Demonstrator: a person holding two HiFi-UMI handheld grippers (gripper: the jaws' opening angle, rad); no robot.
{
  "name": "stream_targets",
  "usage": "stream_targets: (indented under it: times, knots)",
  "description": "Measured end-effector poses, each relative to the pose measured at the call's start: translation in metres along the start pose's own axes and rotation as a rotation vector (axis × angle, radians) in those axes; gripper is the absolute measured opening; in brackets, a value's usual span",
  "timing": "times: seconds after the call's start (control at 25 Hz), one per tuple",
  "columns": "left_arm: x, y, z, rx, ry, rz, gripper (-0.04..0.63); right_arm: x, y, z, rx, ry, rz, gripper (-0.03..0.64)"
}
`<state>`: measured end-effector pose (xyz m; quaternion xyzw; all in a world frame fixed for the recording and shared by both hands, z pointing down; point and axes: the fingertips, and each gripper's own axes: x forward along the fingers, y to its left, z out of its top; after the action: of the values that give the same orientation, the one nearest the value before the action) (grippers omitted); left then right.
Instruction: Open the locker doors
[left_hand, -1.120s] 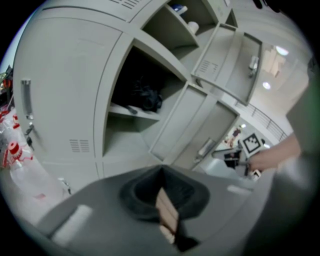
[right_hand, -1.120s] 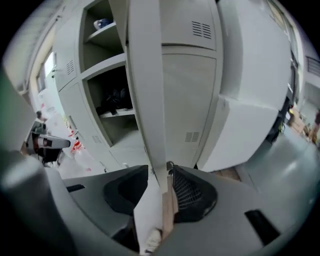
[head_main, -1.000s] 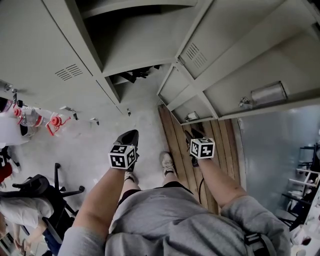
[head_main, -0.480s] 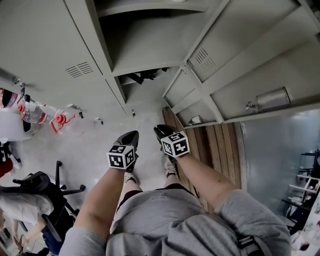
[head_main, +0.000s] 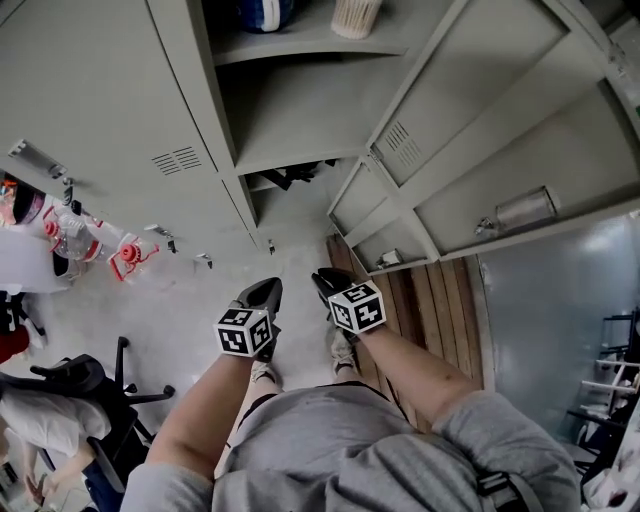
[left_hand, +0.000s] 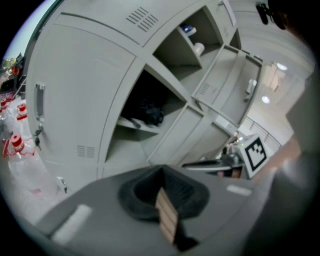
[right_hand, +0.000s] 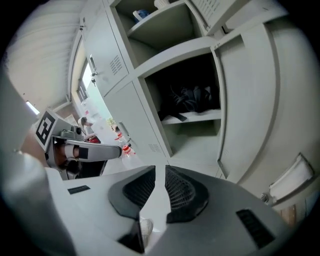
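Grey metal lockers (head_main: 90, 110) fill the upper part of the head view. The middle column stands open: a top shelf (head_main: 300, 45) and an empty compartment (head_main: 290, 120) below it. Their doors (head_main: 470, 70) hang swung out to the right, one with a latch handle (head_main: 515, 212). Low down, a compartment holds a black thing (right_hand: 192, 97). My left gripper (head_main: 262, 295) is shut and holds nothing. My right gripper (head_main: 325, 283) hangs beside it. Its jaws have just been closing to a narrow gap (right_hand: 160, 172), with nothing between them. Neither gripper touches a locker.
The left locker door (left_hand: 75, 90) is closed and has a handle (left_hand: 40, 102). Red-capped bottles (head_main: 125, 255) lie on the floor at left. An office chair (head_main: 90, 380) stands at lower left. Wooden planks (head_main: 430, 290) lie under the right doors.
My right gripper has swung left from over the wooden planks to beside the left gripper. The head view has tipped up and now shows the top shelf.
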<state>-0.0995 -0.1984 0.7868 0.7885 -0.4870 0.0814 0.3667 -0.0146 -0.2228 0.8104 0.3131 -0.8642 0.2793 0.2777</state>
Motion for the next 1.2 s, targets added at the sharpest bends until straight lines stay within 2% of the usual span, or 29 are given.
stream_targets:
  times: [0.2, 0.4, 0.56, 0.72, 0.88, 0.96, 1.2]
  knots:
    - [-0.037, -0.037, 0.077, 0.110, -0.107, -0.043, 0.003, -0.050, 0.030, 0.093, -0.065, -0.141, 0.045, 0.055]
    - [-0.104, -0.103, 0.192, 0.263, -0.283, -0.089, 0.003, -0.140, 0.084, 0.214, -0.253, -0.333, 0.083, 0.052]
    - [-0.168, -0.164, 0.285, 0.381, -0.428, -0.122, 0.003, -0.218, 0.116, 0.297, -0.368, -0.446, 0.068, 0.044]
    - [-0.224, -0.214, 0.360, 0.451, -0.543, -0.143, 0.003, -0.284, 0.134, 0.359, -0.395, -0.555, 0.056, 0.035]
    - [-0.266, -0.249, 0.403, 0.499, -0.610, -0.158, 0.003, -0.334, 0.151, 0.400, -0.414, -0.651, 0.054, 0.025]
    - [-0.280, -0.263, 0.413, 0.527, -0.627, -0.160, 0.003, -0.353, 0.159, 0.414, -0.426, -0.688, 0.060, 0.020]
    - [-0.296, -0.283, 0.430, 0.532, -0.664, -0.175, 0.003, -0.384, 0.170, 0.438, -0.439, -0.749, 0.092, 0.008]
